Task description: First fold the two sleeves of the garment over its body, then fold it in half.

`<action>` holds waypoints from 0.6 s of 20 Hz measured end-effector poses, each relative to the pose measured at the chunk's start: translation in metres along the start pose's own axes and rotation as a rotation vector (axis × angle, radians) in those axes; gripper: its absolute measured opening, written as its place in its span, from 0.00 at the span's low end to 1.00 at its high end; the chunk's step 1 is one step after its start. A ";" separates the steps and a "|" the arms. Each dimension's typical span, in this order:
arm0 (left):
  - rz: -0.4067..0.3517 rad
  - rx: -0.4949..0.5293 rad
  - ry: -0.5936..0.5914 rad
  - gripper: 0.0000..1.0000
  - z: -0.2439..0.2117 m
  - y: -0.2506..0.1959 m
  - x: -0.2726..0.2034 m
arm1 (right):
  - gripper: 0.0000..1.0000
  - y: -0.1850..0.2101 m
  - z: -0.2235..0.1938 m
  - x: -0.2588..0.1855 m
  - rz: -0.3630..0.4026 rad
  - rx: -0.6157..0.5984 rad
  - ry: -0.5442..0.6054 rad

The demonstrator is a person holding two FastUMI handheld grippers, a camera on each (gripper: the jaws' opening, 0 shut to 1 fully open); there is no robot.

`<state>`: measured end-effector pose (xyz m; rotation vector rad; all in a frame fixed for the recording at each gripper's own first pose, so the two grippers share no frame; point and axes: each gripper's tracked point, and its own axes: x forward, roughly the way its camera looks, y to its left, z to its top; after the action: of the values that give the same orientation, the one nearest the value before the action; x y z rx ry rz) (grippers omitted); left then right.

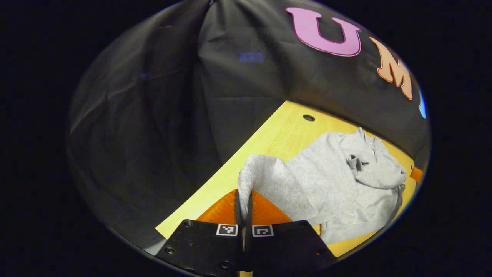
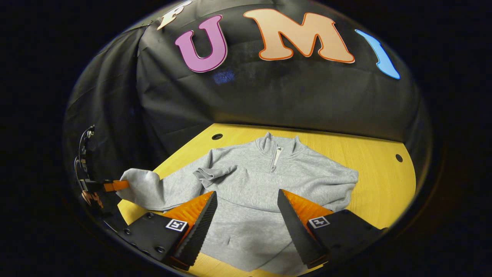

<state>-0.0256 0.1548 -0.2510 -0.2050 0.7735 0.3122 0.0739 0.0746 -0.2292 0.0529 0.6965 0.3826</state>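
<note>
A grey zip-neck sweatshirt lies flat on the yellow table, collar toward the wall. My left gripper is shut on a raised bend of one sleeve, near the table's edge. In the right gripper view the left gripper pinches the sleeve at the far left. That sleeve's cuff rests on the chest. My right gripper hangs open above the lower body of the sweatshirt, nothing between its fingers. The other sleeve lies bunched along the garment's right side.
Black cloth walls close the booth behind and to the left of the table. Small round holes mark the tabletop's far corners. Bare wood shows to the right of the sweatshirt. The left table edge runs close to the held sleeve.
</note>
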 end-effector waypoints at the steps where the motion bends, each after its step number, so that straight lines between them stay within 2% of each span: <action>1: -0.009 0.011 -0.012 0.00 0.008 -0.006 0.002 | 0.98 -0.003 -0.002 -0.004 -0.008 -0.007 -0.006; 6: -0.090 0.053 -0.042 0.00 0.047 -0.052 0.011 | 0.98 -0.023 -0.016 -0.026 -0.057 -0.008 -0.012; 12: -0.193 0.170 -0.073 0.00 0.074 -0.120 0.011 | 0.98 -0.057 -0.031 -0.054 -0.124 0.044 -0.020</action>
<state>0.0717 0.0665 -0.1986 -0.1061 0.6987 0.0701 0.0348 0.0001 -0.2297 0.0544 0.6849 0.2473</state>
